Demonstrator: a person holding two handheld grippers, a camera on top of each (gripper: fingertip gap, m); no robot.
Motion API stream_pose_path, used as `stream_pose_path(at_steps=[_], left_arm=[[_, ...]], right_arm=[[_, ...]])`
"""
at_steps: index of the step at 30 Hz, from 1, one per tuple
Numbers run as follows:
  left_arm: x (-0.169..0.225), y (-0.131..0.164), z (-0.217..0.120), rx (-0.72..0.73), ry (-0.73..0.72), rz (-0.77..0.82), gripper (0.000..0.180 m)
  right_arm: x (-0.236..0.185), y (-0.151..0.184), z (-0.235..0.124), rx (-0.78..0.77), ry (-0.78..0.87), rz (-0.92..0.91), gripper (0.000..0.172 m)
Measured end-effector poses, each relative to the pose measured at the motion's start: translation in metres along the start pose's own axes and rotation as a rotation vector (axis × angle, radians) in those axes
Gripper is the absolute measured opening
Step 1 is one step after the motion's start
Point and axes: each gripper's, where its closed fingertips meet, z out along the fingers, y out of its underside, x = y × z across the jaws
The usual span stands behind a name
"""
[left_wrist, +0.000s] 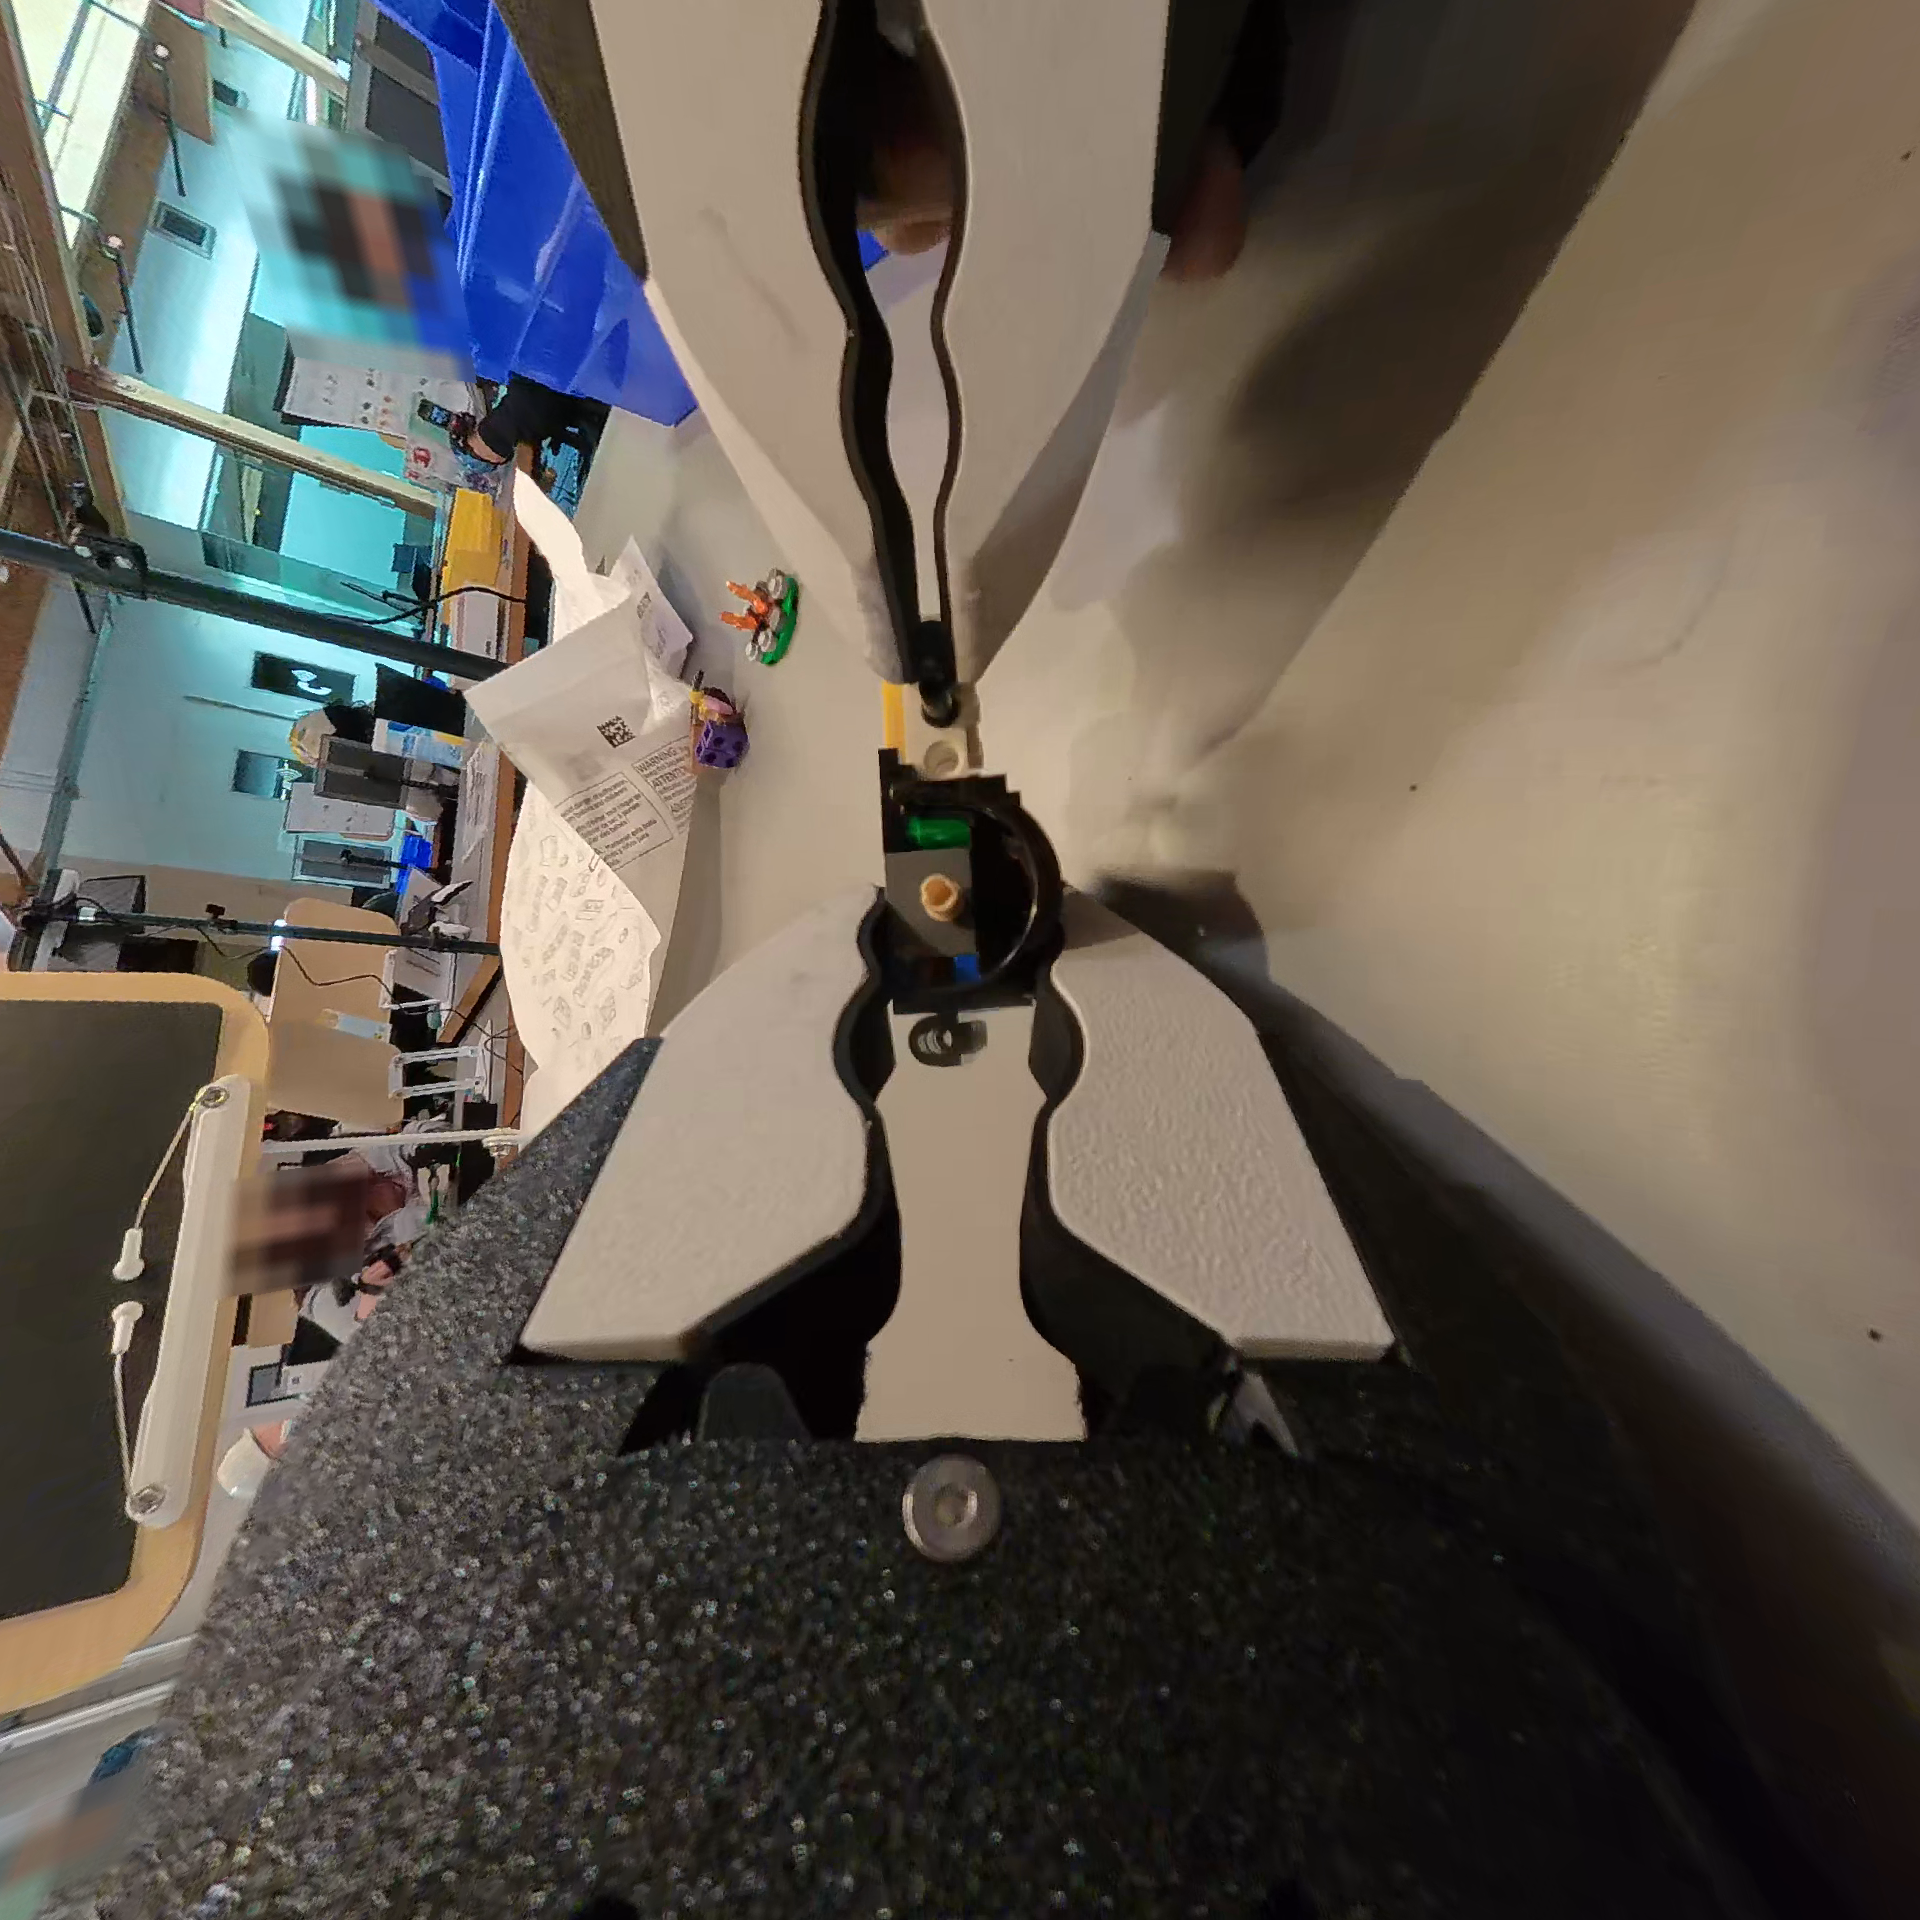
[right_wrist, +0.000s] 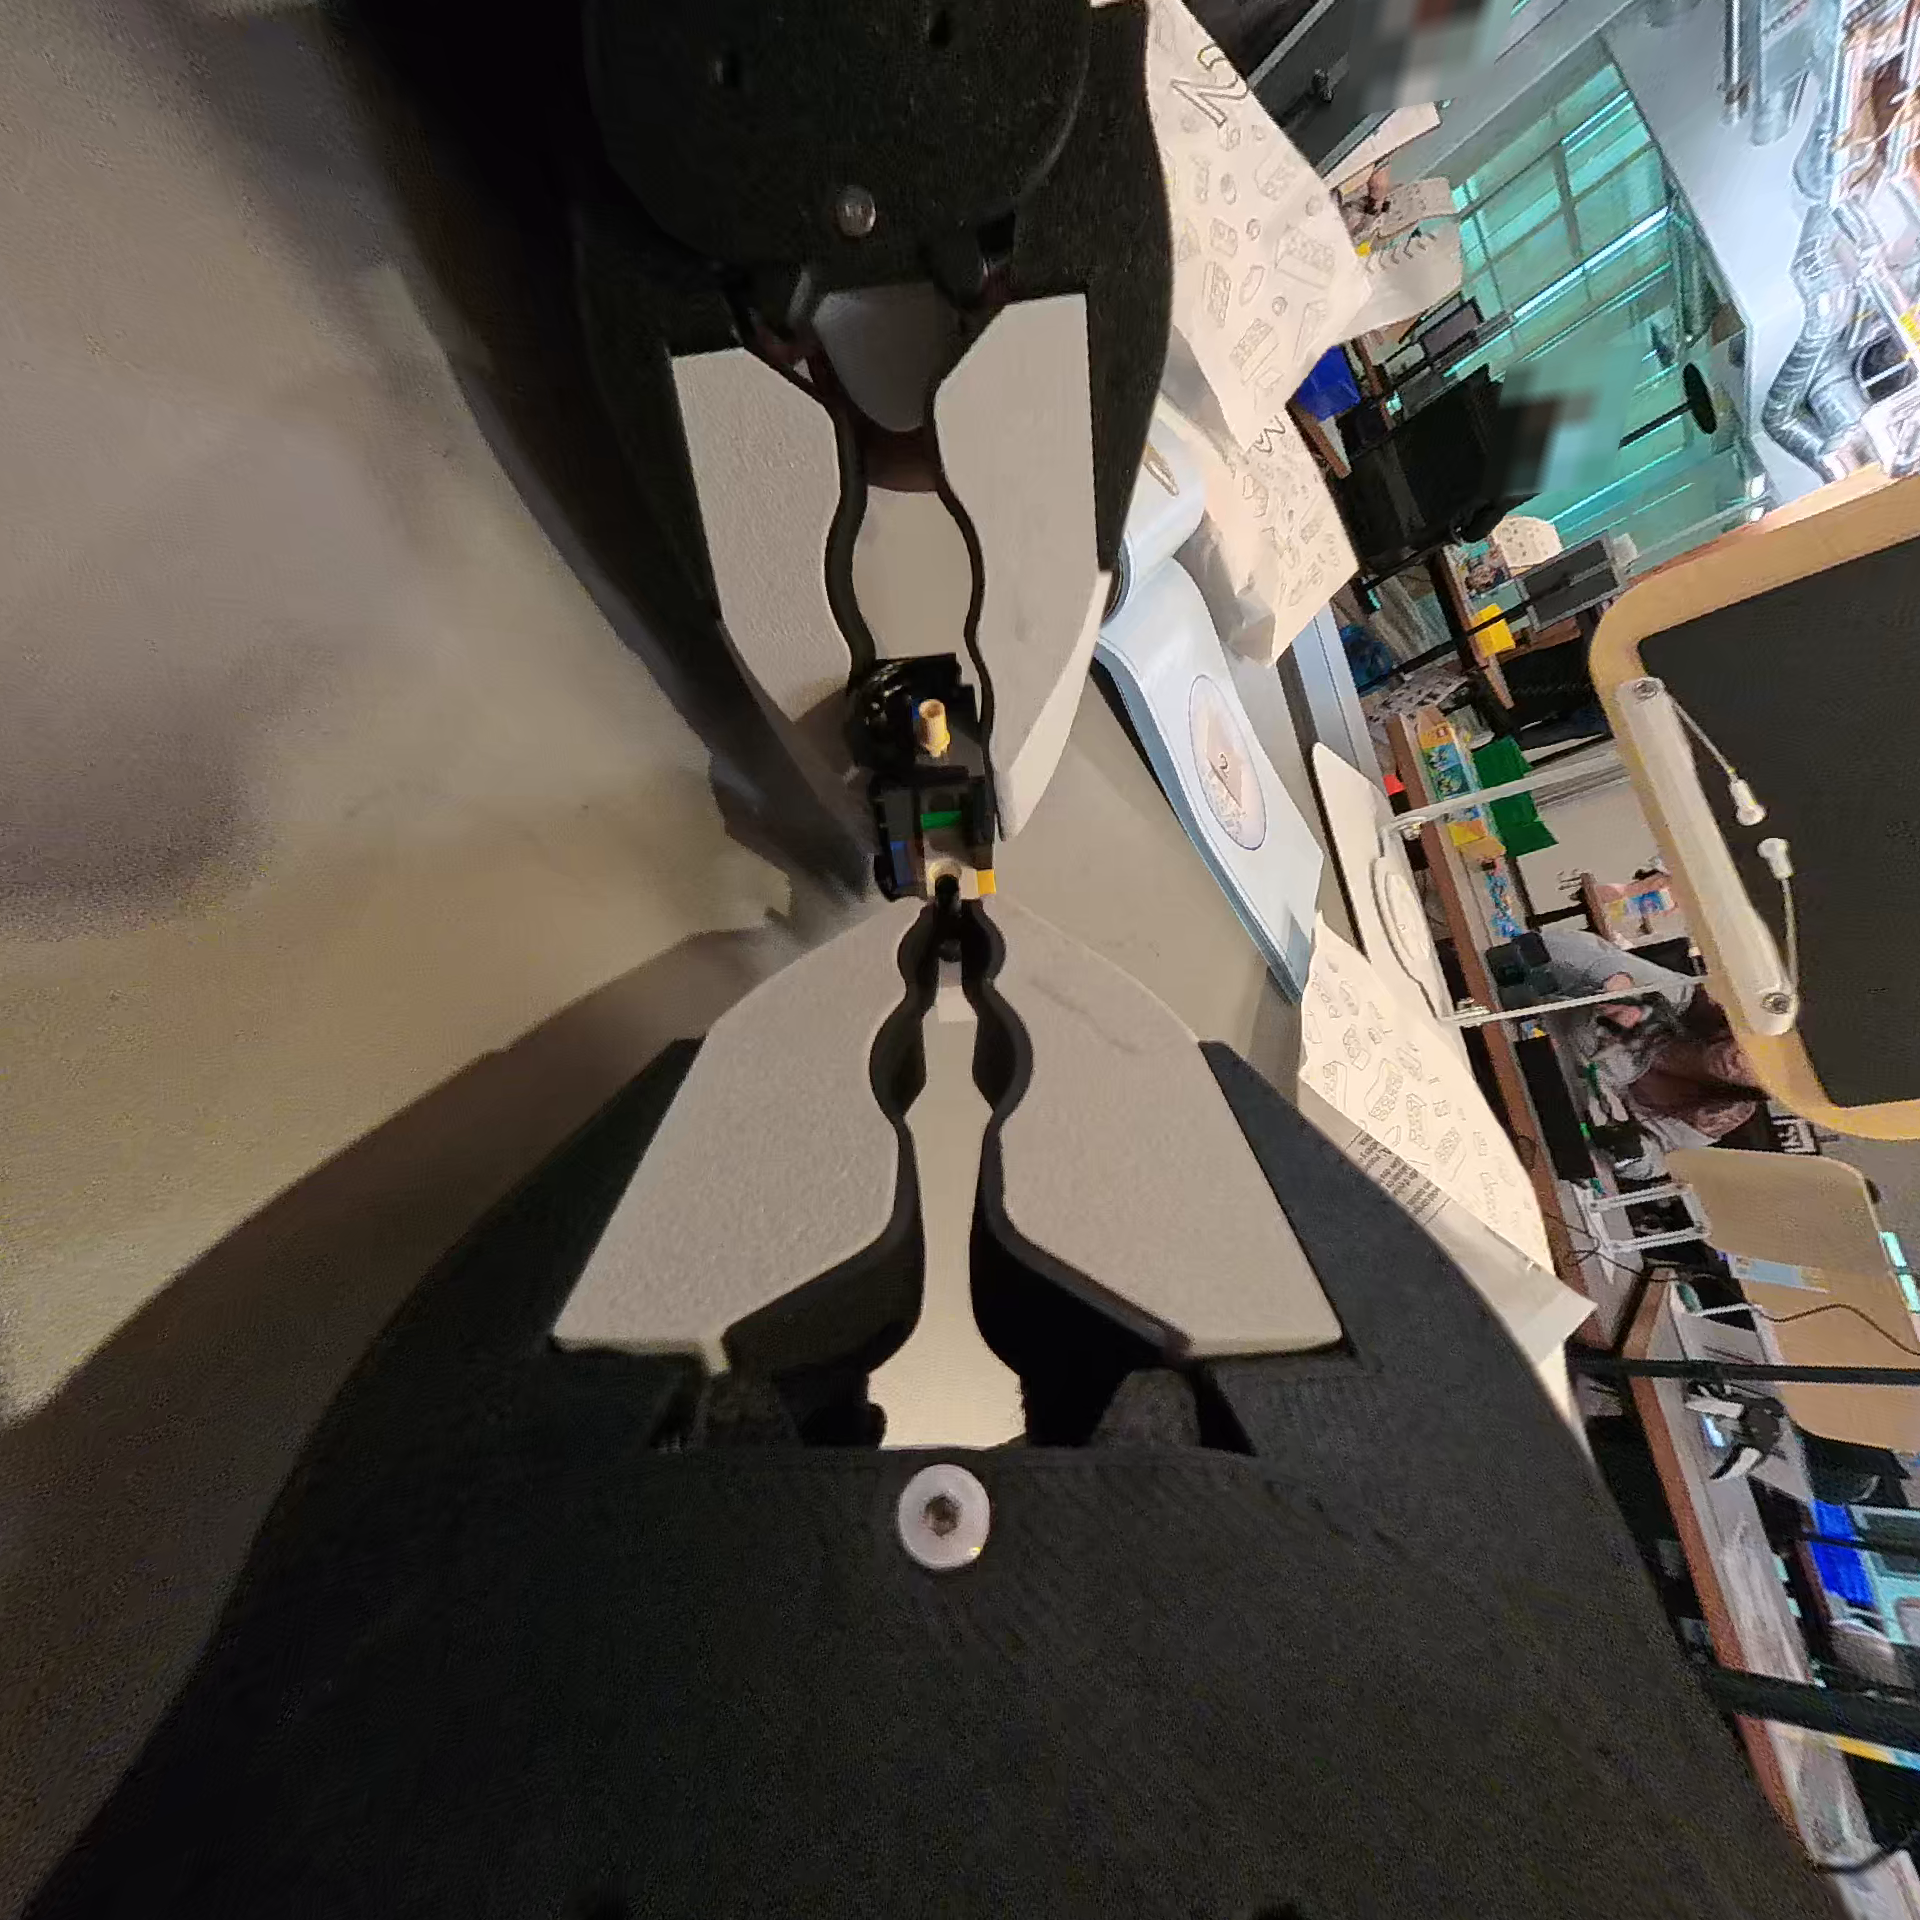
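Pale grey surface (left_wrist: 1558, 727) carries everything, and both views are rolled sideways against it. White paper bags and printed sheets (left_wrist: 592, 727) lie along one edge of the surface, with an open booklet (right_wrist: 1195, 727) beside them.

Above the open middle of the surface, the two tools point at each other, tip to tip and almost in line. The left tool (left_wrist: 961, 966) is clamped on a black brick assembly (left_wrist: 935, 862), its fingertips pressing the base from both sides. The assembly sticks out ahead of the tips and shows a curved black arch, a green piece (left_wrist: 935, 831) and a tan peg (left_wrist: 942, 896) standing on a grey slope.

The right tool (right_wrist: 948, 935) is closed on a small black pin (right_wrist: 945, 896), gripped at the very tips. The pin's free end sits at a pale round hole in the near end of the assembly; whether it is seated there cannot be told.

Well apart, near the paper, lie a green round plate with orange bits (left_wrist: 769, 618) and a purple cube (left_wrist: 719, 746).
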Motion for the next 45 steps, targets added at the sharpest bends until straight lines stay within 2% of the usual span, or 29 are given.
stream_pose_path(at_steps=[1,17,29,31,33,37,41,45], left_arm=[[0.000,0.000,0.000,-0.004,-0.001,0.006,0.023],[0.002,-0.013,-0.003,0.048,0.003,-0.019,0.023],[0.005,-0.015,0.002,0.003,-0.017,-0.015,0.023],[-0.007,0.017,0.006,-0.174,-0.084,-0.003,0.023],[-0.012,0.030,0.003,-0.168,-0.062,-0.096,0.023],[-0.008,0.021,0.004,-0.151,-0.042,-0.079,0.023],[-0.008,0.020,0.004,-0.127,-0.028,-0.130,0.022],[-0.009,0.022,0.004,-0.138,-0.027,-0.139,0.022]], right_arm=[[-0.001,0.000,-0.001,0.001,0.006,-0.014,0.004],[-0.002,-0.011,-0.014,0.083,0.048,-0.046,0.003],[-0.005,-0.007,-0.019,0.055,0.104,-0.098,0.003],[-0.008,-0.027,-0.028,0.174,0.085,-0.062,0.005],[-0.007,-0.037,-0.030,0.205,0.092,-0.024,0.004],[0.003,-0.030,-0.031,0.188,0.140,-0.041,0.004],[0.030,-0.016,-0.044,0.125,0.307,-0.036,0.004],[0.085,0.035,-0.100,-0.114,0.686,-0.048,0.004]])
